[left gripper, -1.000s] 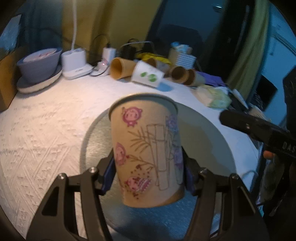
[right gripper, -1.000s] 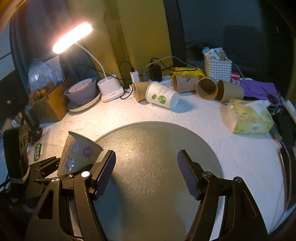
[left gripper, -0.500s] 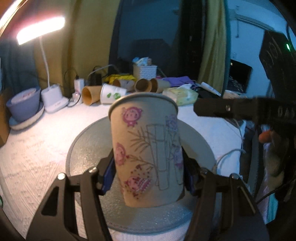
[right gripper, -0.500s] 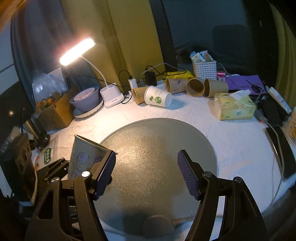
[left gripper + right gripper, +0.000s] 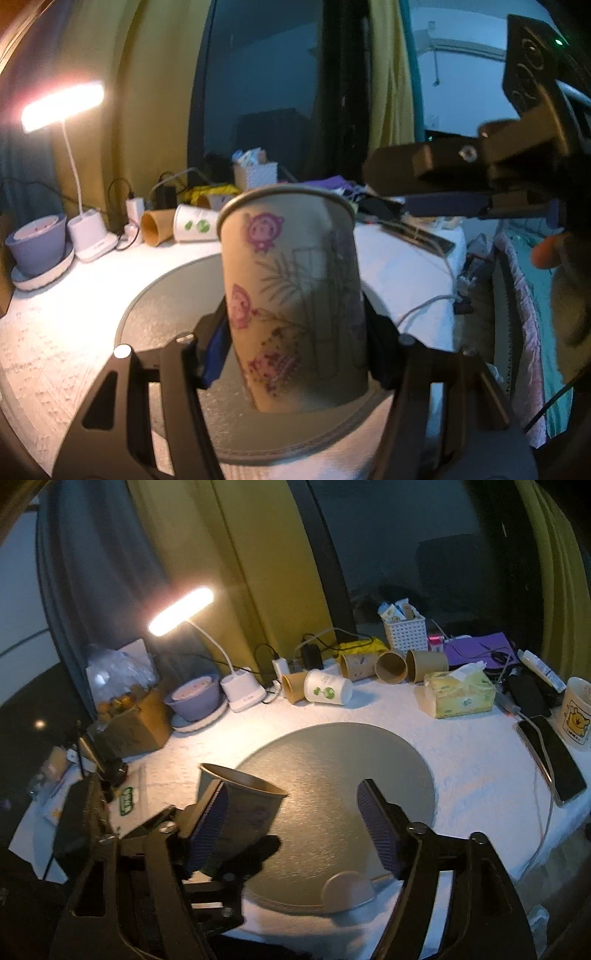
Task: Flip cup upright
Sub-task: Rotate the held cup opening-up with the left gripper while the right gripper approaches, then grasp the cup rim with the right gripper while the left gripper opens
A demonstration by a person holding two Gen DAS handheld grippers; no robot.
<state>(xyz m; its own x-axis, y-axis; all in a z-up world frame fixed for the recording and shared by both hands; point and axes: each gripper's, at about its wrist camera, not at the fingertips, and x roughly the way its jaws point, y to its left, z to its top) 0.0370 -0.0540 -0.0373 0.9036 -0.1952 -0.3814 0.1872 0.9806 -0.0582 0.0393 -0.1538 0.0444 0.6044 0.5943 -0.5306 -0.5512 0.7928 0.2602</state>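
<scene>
Left hand-held gripper (image 5: 295, 354) clamps patterned paper cup (image 5: 295, 302) (rim up).

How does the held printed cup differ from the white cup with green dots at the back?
Pose: the printed cup stands mouth-up, slightly tilted; the white cup lies on its side on the table.
Support: the printed cup is clamped in the left hand-held gripper above the round mat; the white cup rests free, beside a brown cup.
Look: the printed cup is tan with pink figures; the white cup carries green dots.
Both look like paper cups.
</scene>
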